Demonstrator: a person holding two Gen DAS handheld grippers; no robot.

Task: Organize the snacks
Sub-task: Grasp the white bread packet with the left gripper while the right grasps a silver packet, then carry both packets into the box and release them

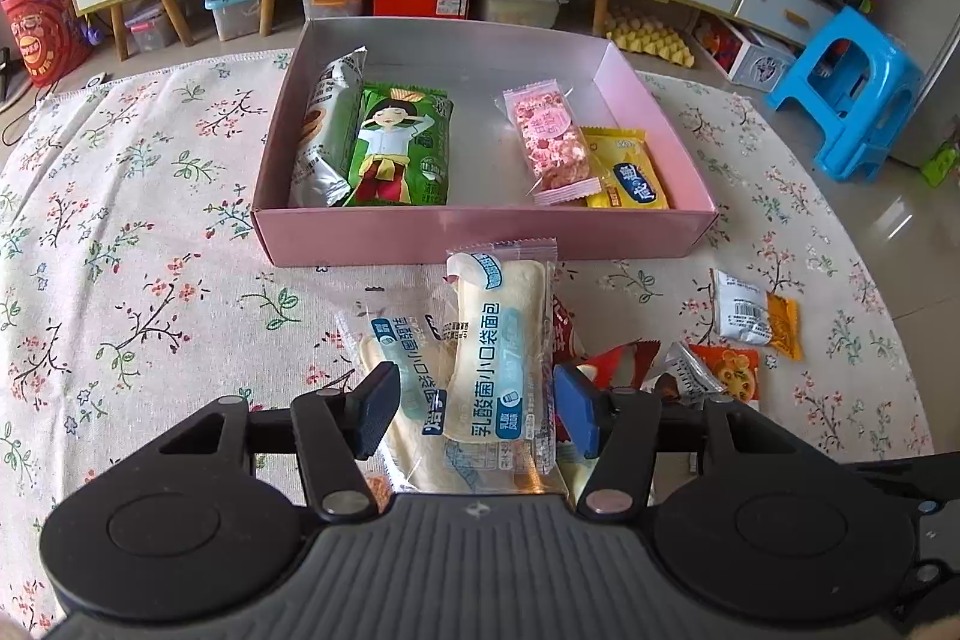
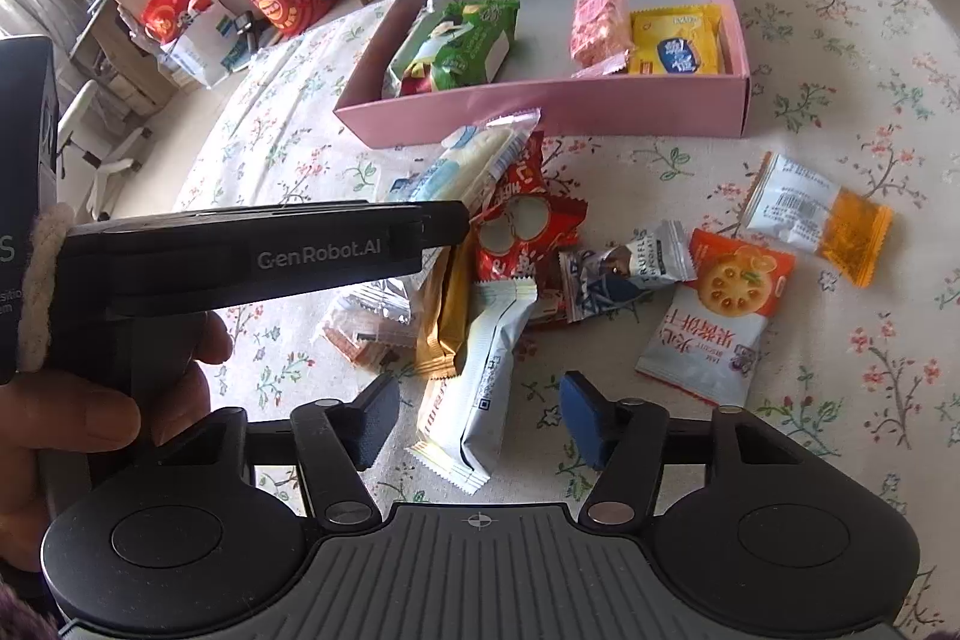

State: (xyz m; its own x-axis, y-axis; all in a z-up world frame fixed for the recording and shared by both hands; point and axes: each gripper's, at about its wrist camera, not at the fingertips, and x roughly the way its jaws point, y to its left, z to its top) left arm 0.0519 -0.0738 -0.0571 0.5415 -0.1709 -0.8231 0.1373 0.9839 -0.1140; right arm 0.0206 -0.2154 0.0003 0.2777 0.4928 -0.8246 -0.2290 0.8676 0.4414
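The left gripper (image 1: 477, 412) hangs released around a white bread packet (image 1: 504, 346) reading "乳酸菌小口袋面包", lying on the snack pile before the pink box (image 1: 480, 235). The right gripper (image 2: 477, 421) is spread over a pale wrapper (image 2: 486, 376). The left tool's side reads "GenRobot.AI".

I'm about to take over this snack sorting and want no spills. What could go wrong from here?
1. The left gripper has its jaws wide around the white bread packet, which overlaps a second bread packet; closing might catch both.
2. The pink box has a raised near wall, so a low carry may snag.
3. The right gripper hangs over a crowded pile.
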